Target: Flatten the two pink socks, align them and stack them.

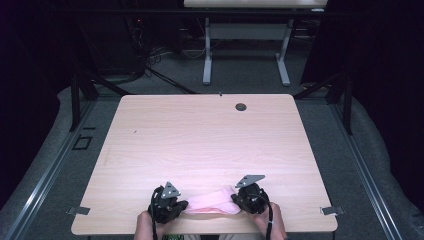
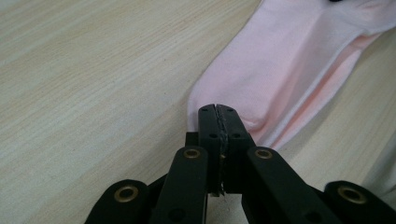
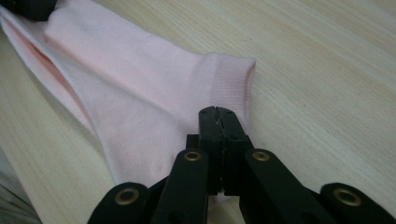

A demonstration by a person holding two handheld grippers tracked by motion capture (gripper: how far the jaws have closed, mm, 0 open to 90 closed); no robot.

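At about seven o'clock on the wooden table (image 1: 200, 135) we hold the left gripper (image 1: 181, 206), its jaws pressed together on one end of the pink sock (image 1: 212, 200). The sock lies flat along the near edge, stretched between our two tools. At five o'clock our right gripper (image 1: 235, 199) pinches the ribbed cuff end, jaws clamped tight. Toward one o'clock a small round grommet hole (image 1: 241, 107) sits well apart. Nothing blocks the sock.
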